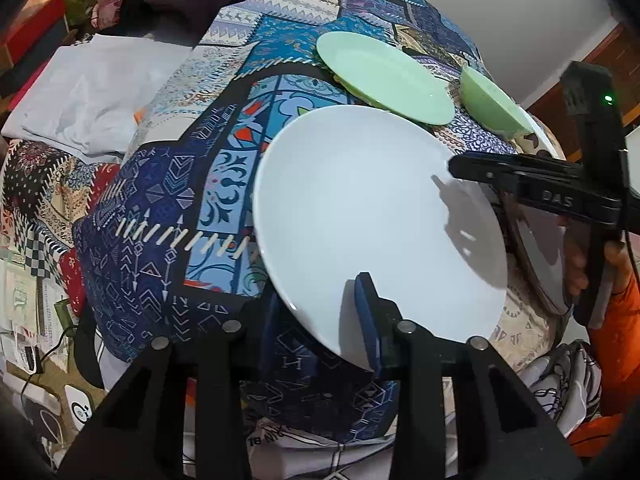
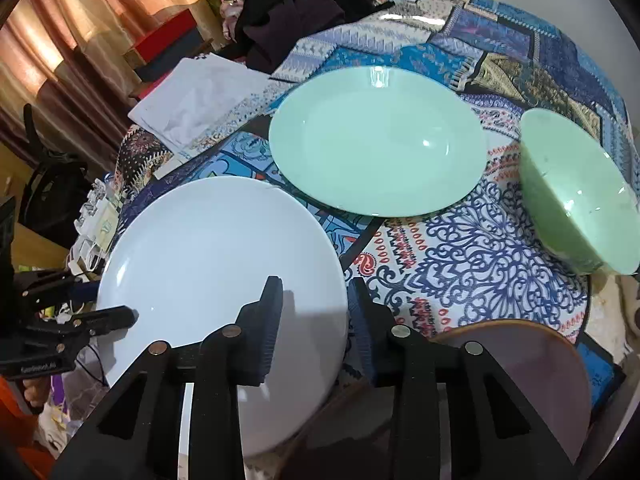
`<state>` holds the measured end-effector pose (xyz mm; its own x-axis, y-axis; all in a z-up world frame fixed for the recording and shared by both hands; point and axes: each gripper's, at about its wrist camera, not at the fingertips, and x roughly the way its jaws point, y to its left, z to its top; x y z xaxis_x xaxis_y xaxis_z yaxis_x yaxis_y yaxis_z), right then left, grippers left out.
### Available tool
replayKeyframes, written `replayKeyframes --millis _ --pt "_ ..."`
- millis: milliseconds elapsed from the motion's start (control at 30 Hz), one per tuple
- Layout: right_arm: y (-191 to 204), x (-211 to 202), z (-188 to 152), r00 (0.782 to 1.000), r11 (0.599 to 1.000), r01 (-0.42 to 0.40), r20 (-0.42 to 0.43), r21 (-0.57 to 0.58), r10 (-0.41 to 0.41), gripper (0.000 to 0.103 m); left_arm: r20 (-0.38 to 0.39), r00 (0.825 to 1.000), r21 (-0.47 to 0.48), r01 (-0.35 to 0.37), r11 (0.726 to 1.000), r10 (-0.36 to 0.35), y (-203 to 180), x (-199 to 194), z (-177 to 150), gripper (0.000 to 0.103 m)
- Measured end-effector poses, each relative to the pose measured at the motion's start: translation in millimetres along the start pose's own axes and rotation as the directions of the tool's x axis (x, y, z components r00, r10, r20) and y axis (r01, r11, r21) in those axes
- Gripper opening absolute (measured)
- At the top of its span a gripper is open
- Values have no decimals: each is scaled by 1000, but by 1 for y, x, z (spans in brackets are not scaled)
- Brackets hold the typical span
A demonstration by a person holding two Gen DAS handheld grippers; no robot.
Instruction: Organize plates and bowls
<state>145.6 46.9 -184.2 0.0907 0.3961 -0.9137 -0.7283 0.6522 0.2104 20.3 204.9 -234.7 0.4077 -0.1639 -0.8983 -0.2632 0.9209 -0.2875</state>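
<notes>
Jaws: my left gripper (image 1: 320, 316) and right gripper (image 2: 316, 320) are each narrowed astride opposite rims of the white plate (image 2: 220, 276); pad contact unconfirmed. The plate lies beside the green plate (image 2: 378, 140). Next I judge: clamp evenly, lift level, stack there.

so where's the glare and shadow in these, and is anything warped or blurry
Left wrist view: the right gripper casts a hard shadow on the white plate; the patchwork cloth bulges from fisheye; dark vignette at the corners. Right wrist view: glare spots on the green plate and green bowl, a soft shadow under the fingers, and the edges are softer.
</notes>
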Motion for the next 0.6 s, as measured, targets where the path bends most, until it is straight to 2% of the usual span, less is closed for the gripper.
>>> replayKeyframes --millis 200,600 --pt "7 12 0 999 1000 20 -29 -20 -20 32 3 1000 -9 -4 1000 4 -1 1 1 36" --pt "5 0 -5 999 999 32 11 9 -32 31 16 1000 -46 -22 999 22 -2 1 4 36"
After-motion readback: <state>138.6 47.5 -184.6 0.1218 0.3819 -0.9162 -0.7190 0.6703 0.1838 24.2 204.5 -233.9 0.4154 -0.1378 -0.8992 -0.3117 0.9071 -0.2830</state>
